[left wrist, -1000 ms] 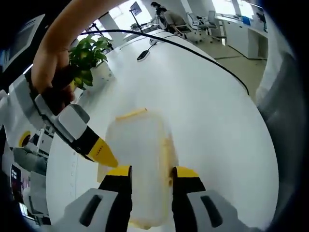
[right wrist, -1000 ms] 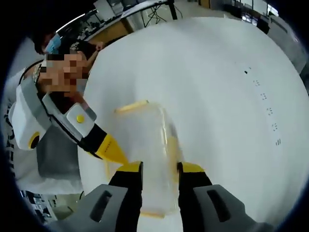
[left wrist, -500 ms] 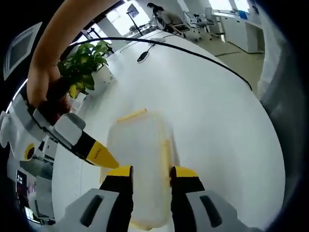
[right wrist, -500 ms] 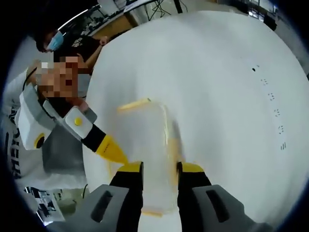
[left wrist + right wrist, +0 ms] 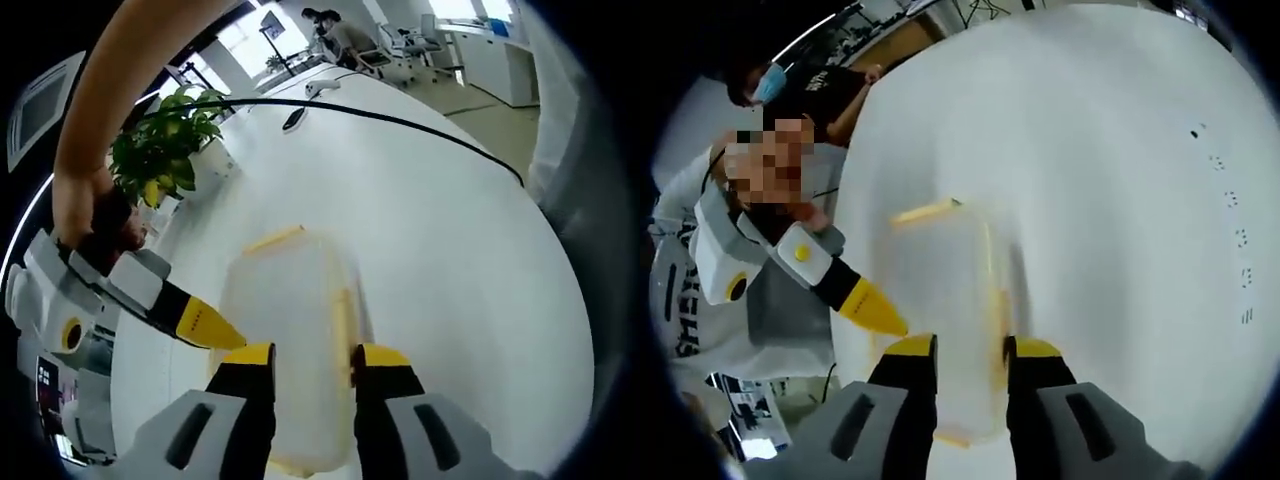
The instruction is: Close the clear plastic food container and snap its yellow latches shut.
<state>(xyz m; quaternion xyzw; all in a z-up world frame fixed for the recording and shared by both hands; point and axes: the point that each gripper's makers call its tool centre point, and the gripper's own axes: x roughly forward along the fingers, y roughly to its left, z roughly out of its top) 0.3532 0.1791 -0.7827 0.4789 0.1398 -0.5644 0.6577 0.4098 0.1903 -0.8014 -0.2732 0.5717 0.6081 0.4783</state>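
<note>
— While both tools crowd it, where is the container (image 5: 290, 350)?
— On the white table (image 5: 440, 230), lid down, low in both views. The left gripper (image 5: 310, 357) stands with jaws parted a little over its near end, gripping nothing; the right gripper (image 5: 958, 348) stands likewise.
— Why there?
— Likely to press a side latch (image 5: 342, 325) at 2 o'clock of the lid; a yellow latch (image 5: 274, 238) lies at 12.
— And the room?
— An office: potted plant (image 5: 165, 145) at 10 o'clock, black cable (image 5: 390, 118) crossing the table at 1.
</note>
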